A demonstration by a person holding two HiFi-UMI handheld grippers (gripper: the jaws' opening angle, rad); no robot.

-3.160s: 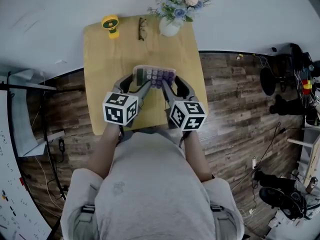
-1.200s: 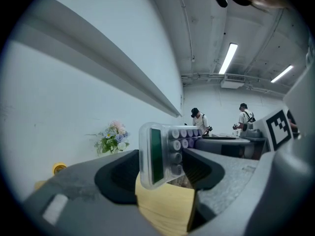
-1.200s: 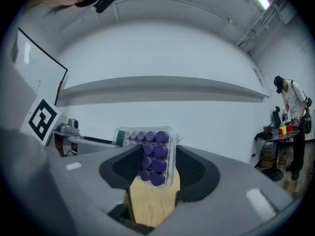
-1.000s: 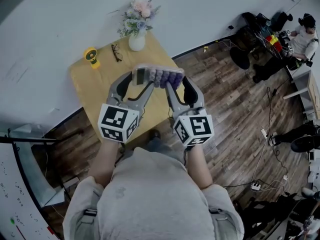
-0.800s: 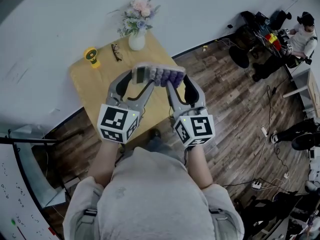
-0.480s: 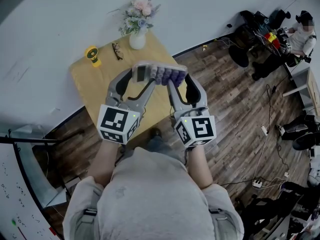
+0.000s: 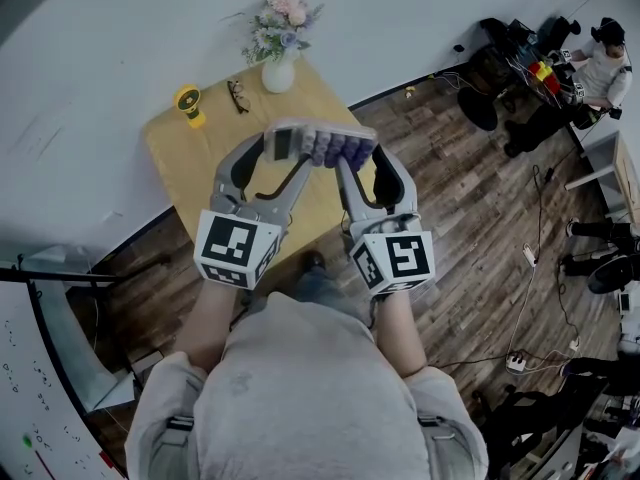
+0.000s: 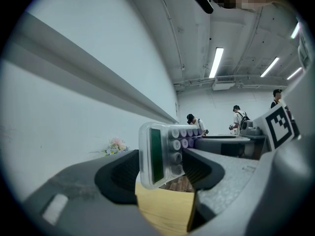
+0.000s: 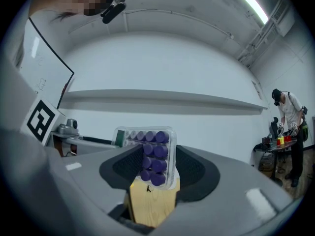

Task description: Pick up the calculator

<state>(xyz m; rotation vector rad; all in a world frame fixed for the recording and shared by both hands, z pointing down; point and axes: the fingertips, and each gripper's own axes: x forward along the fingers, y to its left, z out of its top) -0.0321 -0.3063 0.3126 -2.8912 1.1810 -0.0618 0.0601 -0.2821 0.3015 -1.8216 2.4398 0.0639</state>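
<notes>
The calculator (image 7: 318, 146), a clear case with purple keys and a green display, hangs in the air above the wooden table (image 7: 185, 163), held from both ends. My left gripper (image 7: 280, 158) is shut on its display end, and the left gripper view has the calculator (image 8: 162, 154) standing on edge between the pads of that gripper (image 8: 160, 170). My right gripper (image 7: 357, 158) is shut on the keypad end. In the right gripper view the purple keys of the calculator (image 9: 151, 154) fill the gap between that gripper's (image 9: 152, 170) dark pads.
On the table's far side stand a white vase of flowers (image 7: 280, 30), a yellow gadget (image 7: 189, 103) and a pair of glasses (image 7: 238, 95). A white wall runs behind. Cables and bags lie on the wooden floor at right, near a person (image 7: 603, 63).
Both grippers have risen a little together with the calculator between them. Compared with three seconds ago, the calculator is much higher above the table.
</notes>
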